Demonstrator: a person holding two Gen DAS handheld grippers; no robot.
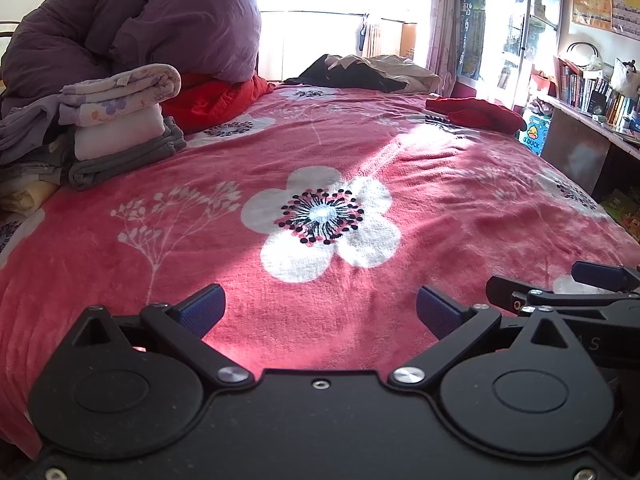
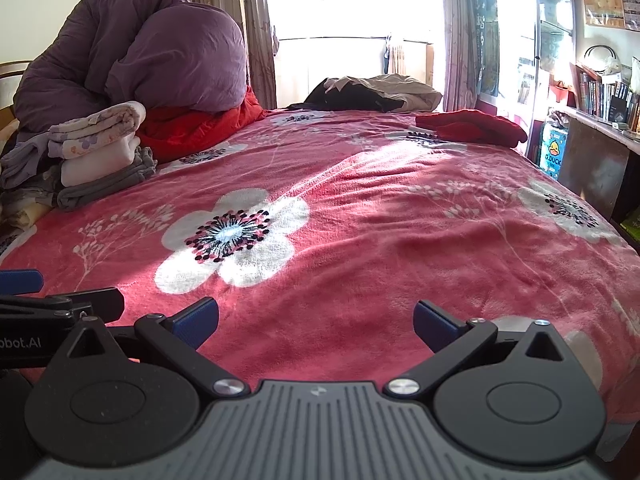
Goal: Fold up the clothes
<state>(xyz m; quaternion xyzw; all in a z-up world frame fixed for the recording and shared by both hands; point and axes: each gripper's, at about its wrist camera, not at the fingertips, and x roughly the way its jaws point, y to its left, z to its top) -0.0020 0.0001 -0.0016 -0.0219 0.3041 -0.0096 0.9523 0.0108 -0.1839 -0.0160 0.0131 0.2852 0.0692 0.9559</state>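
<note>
Both grippers, left gripper (image 1: 320, 312) and right gripper (image 2: 316, 322), hover wide open and empty over the pink floral blanket (image 1: 400, 148), with the red garment (image 2: 472, 128) far ahead-right, probably soft, light, floppy, so I'd pinch an edge or corner.

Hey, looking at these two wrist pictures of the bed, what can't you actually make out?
- Window: blown out by glare in both views; nothing outside shows.
- Dark and beige clothes at the far end: too small and heaped to tell garment types.
- Folded stack: its left side is cut off by the left wrist view's edge.
- Books on the shelf: titles too small.
- Bed near edge: hidden behind the open left tongs and right tongs.
</note>
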